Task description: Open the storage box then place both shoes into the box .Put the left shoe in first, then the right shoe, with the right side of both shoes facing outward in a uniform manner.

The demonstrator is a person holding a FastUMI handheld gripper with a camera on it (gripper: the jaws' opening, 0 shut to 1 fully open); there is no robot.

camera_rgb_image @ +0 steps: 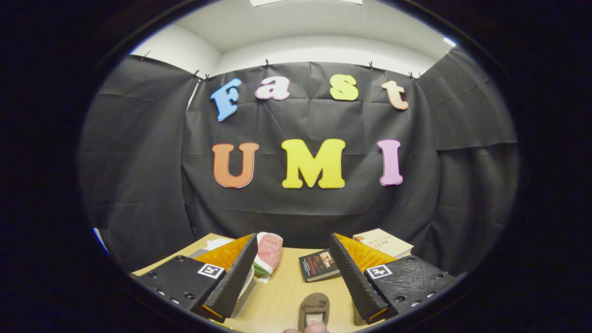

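My gripper (293, 240) is held above a wooden table (282, 291) with its fingers wide apart and nothing between the pads. A small brown shoe (313, 311) lies on the table low between the two fingers, its opening facing up. A person's fingertip (306, 329) shows just below the shoe. A pale, boxy thing (248, 287) pokes out from behind the left finger (233, 277); most of it is hidden and I cannot tell whether it is the storage box.
A pink, white and green watermelon-slice cushion (268, 252) lies beyond the left finger. A dark book (318, 264) and a pale book (383, 242) lie beyond the right finger, near the table's far edge. The black cloth wall stands right behind the table.
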